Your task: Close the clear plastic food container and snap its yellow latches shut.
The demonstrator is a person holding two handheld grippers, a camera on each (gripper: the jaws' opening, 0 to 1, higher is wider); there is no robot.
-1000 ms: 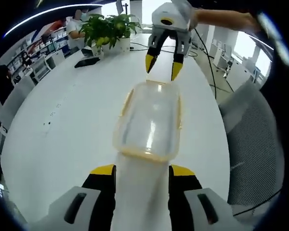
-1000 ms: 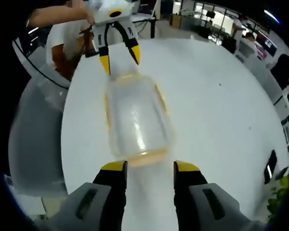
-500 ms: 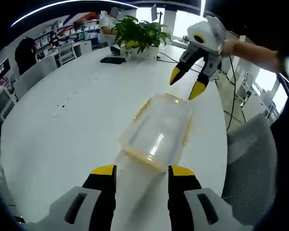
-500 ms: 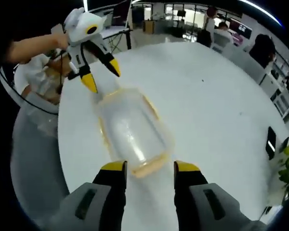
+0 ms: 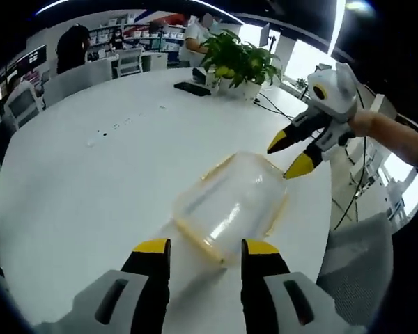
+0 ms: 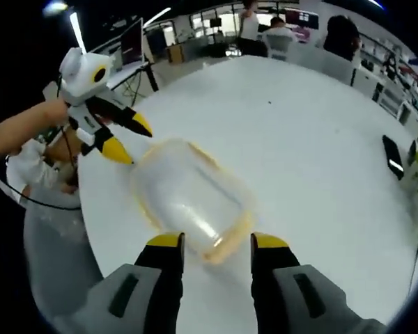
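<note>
- Left gripper view: the clear food container (image 5: pixel 231 203) lies on the round white table (image 5: pixel 90 174), toward its right-hand edge, with the lid already seated on top. Its yellow rim and latches show faintly along the sides and near end; I can't tell whether any of them is snapped down.
- The left gripper (image 5: pixel 204 252) sits low at the container's near end, its yellow-tipped jaws spread and empty, one to each side of the near corner, perhaps just touching it.
- The right gripper (image 5: pixel 290 154) comes in at the far right end, jaws parted, tips just beside the rim and holding nothing. A potted plant (image 5: pixel 240 62) and a dark phone (image 5: pixel 192 88) stand well off at the far side.
- Right gripper view: the same container (image 6: pixel 188 198) from its other end. The right gripper (image 6: pixel 214 250) has its jaws apart and empty at the near end, the yellow end latch (image 6: pixel 226 243) lying between them.
- The left gripper (image 6: pixel 125 139) is at the far left corner, jaws parted, tips just beside the rim.
- My reading: closing looks done and latching is the step in hand. Next, each gripper should press its end latch down over the rim while the other steadies the container against sliding.
</note>
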